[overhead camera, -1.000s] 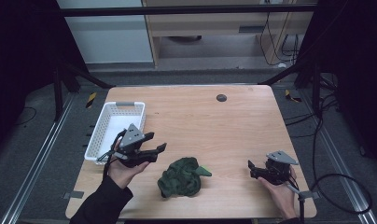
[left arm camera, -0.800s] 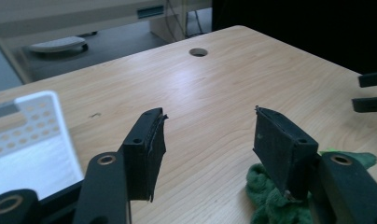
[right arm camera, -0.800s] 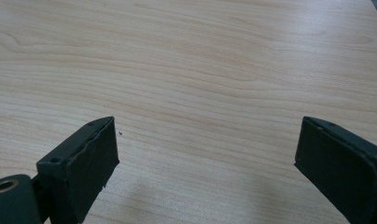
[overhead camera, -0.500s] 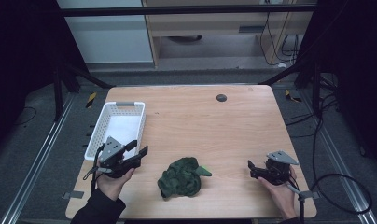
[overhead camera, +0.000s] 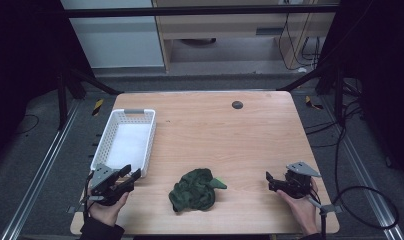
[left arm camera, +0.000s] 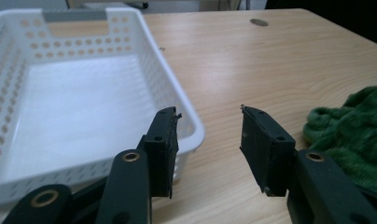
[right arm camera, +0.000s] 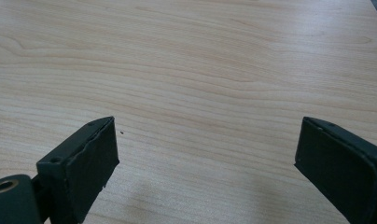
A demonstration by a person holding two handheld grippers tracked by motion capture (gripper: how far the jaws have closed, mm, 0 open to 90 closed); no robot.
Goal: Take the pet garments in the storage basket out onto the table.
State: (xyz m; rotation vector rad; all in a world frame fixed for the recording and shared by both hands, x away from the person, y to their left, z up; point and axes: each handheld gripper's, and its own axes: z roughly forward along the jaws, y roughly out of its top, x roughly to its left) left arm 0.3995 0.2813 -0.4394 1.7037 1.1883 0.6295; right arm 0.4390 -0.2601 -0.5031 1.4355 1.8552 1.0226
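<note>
Left gripper (overhead camera: pixel 131 176) sits at the near corner of the basket (overhead camera: pixel 102 144), jaws partly apart and just been closing, nothing between them. Likely parked, not reaching. The cloth (overhead camera: pixel 195 190) lies bunched on the table (overhead camera: pixel 230 135), right of the basket and apart from it. Right gripper (overhead camera: pixel 270 181) rests far right of the basket, beyond the cloth, jaws wide and empty over bare wood. Basket holds nothing, probably meant to receive the cloth.

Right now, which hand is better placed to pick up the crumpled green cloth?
Probably left: the left gripper sits nearer the crumpled green cloth, its empty jaws just closing; the right gripper is farther.
</note>
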